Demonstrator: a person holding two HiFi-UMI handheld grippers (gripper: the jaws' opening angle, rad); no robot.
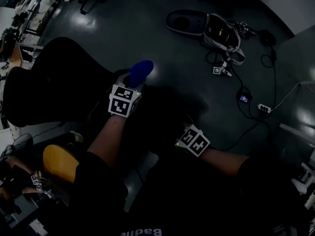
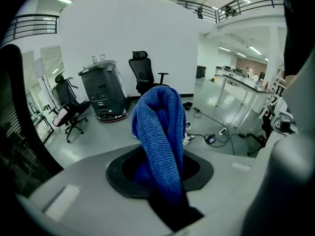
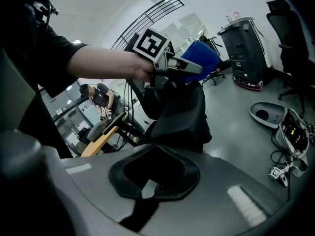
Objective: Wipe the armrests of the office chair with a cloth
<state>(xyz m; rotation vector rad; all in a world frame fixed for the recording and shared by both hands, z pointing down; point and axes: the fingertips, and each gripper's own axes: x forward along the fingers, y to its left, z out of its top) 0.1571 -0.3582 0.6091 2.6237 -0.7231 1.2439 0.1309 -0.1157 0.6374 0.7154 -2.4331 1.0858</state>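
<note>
My left gripper [image 1: 134, 80] is shut on a blue knitted cloth [image 1: 141, 71], which stands up from between its jaws [image 2: 160, 132]. It hovers by the upper edge of a black office chair [image 1: 54, 82], whose armrests I cannot make out in the dark head view. In the right gripper view the left gripper [image 3: 189, 68] holds the cloth [image 3: 201, 57] above the black chair [image 3: 177, 107]. Lower down, over the dark seat area, my right gripper [image 3: 153, 177] is shut with nothing in it; in the head view only its marker cube [image 1: 193, 140] shows.
On the grey floor lie a backpack [image 1: 222, 34], a grey oval base [image 1: 184, 21], cables and a power strip [image 1: 265, 108]. A yellow-seated chair [image 1: 59, 162] stands at lower left. Farther off are another office chair [image 2: 145, 73], a grey machine [image 2: 101, 90] and desks [image 2: 236, 82].
</note>
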